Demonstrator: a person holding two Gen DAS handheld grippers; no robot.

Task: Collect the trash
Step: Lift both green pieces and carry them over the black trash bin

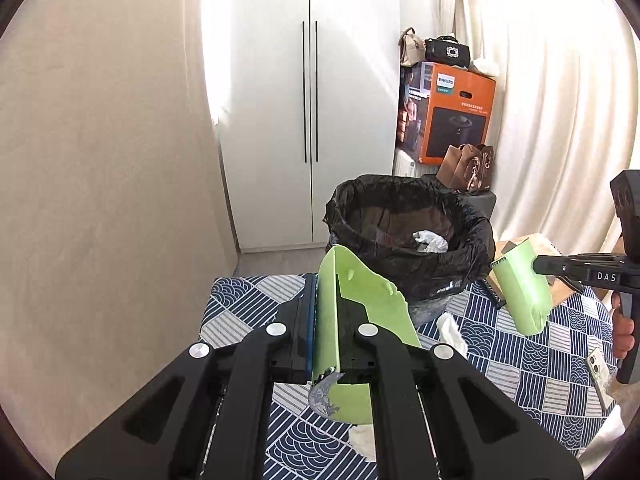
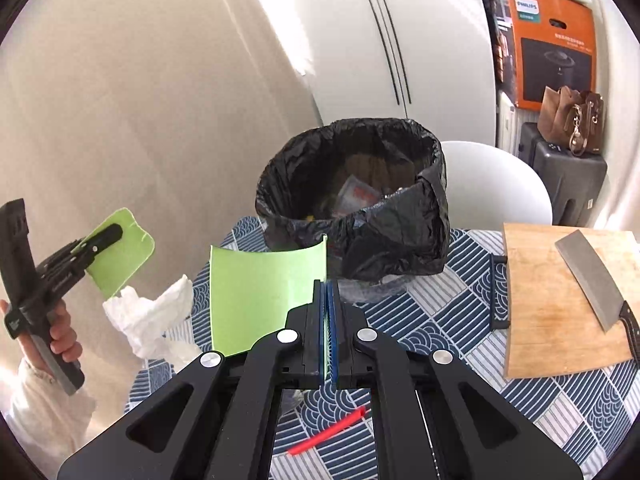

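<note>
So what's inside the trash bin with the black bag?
In the trash bin, crumpled white paper shows from the left wrist view, and a clear wrapper with red print from the right. Whatever lies deeper is hidden by the black bag's folds.

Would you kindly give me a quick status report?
Both hand-held grippers shut, left and right, each on a green piece. Lined bin ahead, nothing blocking.
</note>
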